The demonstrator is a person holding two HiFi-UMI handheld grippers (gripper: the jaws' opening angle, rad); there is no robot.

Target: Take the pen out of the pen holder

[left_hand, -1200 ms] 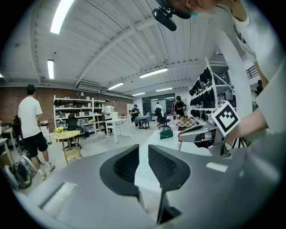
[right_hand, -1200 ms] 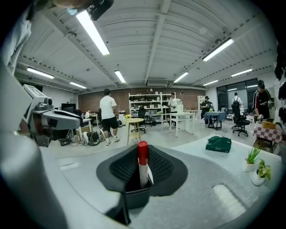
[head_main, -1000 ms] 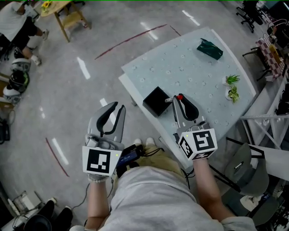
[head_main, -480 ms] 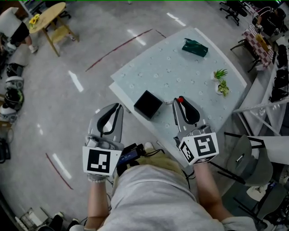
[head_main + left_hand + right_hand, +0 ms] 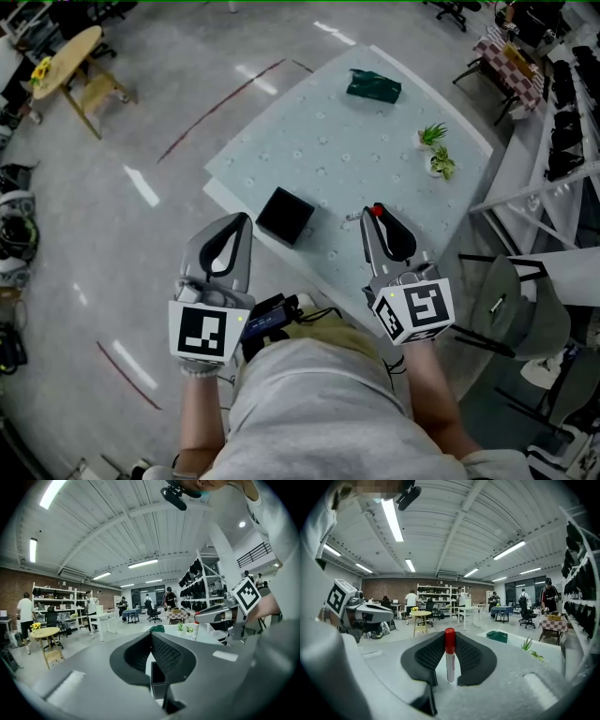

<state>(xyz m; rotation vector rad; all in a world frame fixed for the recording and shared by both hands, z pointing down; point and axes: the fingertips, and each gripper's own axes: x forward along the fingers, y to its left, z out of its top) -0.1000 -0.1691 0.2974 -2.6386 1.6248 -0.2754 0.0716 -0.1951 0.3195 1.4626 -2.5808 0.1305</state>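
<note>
My right gripper (image 5: pixel 373 212) is shut on a white pen with a red cap (image 5: pixel 449 654), which stands upright between the pads. It hovers over the near edge of the pale table (image 5: pixel 356 141). The red cap (image 5: pixel 376 208) shows at the jaw tips in the head view. The black square pen holder (image 5: pixel 285 216) sits near the table's front-left corner, between the two grippers. My left gripper (image 5: pixel 245 219) is shut and empty, off the table to the holder's left. Past its jaws the holder (image 5: pixel 158 679) shows in the left gripper view.
A dark green cloth (image 5: pixel 373 86) lies at the table's far end and two small potted plants (image 5: pixel 436 159) stand near its right edge. A grey chair (image 5: pixel 525 319) and white racks stand to the right. A round yellow table (image 5: pixel 66 56) is far left.
Both grippers have drifted right relative to the table, so the pen holder now lies further left of the right gripper. The pen stays clamped and the left jaws stay shut.
</note>
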